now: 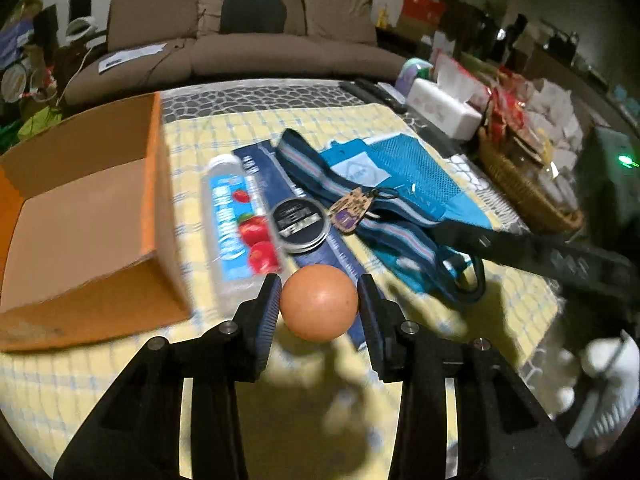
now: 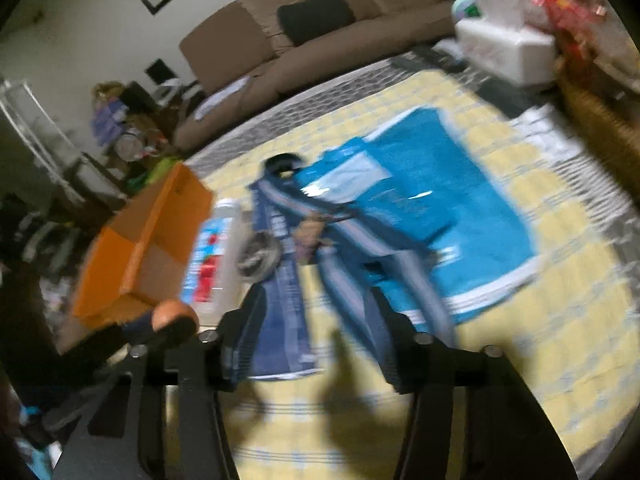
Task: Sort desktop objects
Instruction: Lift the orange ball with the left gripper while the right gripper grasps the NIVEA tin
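Note:
An orange ball (image 1: 318,298) sits between the pads of my left gripper (image 1: 319,310), which is shut on it and holds it just above the yellow checked cloth (image 1: 400,360). To its left stands an open orange cardboard box (image 1: 92,220). Beyond the ball lie a clear water bottle (image 1: 236,224), a round black tin (image 1: 300,222), a dark blue ruler-like card (image 1: 336,256), a wooden key tag (image 1: 354,208) and a striped strap (image 1: 320,168) on a blue mesh bag (image 1: 404,168). My right gripper (image 2: 316,332) hovers, jaws apart, over the card's near end (image 2: 286,320); the view is blurred.
A white tissue box (image 1: 444,108) and a wicker basket (image 1: 520,188) full of packets stand at the table's right. A brown sofa (image 1: 248,40) runs behind the table. The right gripper's black body (image 1: 540,256) reaches in from the right, held by a white-gloved hand (image 1: 608,364).

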`<move>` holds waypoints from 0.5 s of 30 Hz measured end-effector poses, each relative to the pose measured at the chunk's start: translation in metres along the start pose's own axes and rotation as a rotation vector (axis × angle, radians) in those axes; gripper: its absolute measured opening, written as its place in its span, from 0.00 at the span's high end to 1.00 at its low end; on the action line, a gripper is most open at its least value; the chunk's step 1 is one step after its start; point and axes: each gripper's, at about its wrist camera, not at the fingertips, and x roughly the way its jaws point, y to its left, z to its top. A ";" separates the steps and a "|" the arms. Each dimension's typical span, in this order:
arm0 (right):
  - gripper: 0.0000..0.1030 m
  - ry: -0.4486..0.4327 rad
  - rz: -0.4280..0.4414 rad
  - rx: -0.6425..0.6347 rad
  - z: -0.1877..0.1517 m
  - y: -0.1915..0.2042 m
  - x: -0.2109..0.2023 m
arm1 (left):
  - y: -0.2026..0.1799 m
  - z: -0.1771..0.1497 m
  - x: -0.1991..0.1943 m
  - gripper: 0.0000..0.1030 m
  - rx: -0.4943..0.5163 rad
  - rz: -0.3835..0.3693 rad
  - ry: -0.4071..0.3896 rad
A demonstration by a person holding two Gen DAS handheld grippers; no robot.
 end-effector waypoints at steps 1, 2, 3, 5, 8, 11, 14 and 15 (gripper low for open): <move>0.59 0.014 0.054 0.027 0.002 0.002 0.007 | 0.005 -0.001 -0.004 0.64 -0.010 -0.004 0.002; 0.64 0.026 0.087 0.045 0.003 0.004 0.013 | 0.009 -0.003 -0.008 0.64 -0.020 -0.008 0.005; 0.65 0.040 0.115 0.062 0.005 0.006 0.020 | 0.013 -0.004 -0.011 0.64 -0.027 -0.008 0.005; 0.65 0.072 0.143 0.090 0.010 0.010 0.038 | 0.019 -0.005 -0.019 0.64 -0.037 -0.011 -0.002; 0.65 0.094 0.080 0.028 0.016 0.025 0.060 | 0.027 -0.006 -0.026 0.64 -0.043 -0.017 -0.007; 0.64 0.083 -0.029 -0.151 0.023 0.053 0.076 | 0.033 -0.010 -0.031 0.64 -0.038 -0.021 -0.010; 0.61 0.083 -0.111 -0.329 0.019 0.072 0.092 | 0.038 -0.014 -0.035 0.64 -0.031 -0.022 -0.010; 0.59 0.086 -0.134 -0.379 0.017 0.075 0.097 | 0.040 -0.016 -0.036 0.64 -0.029 -0.024 -0.009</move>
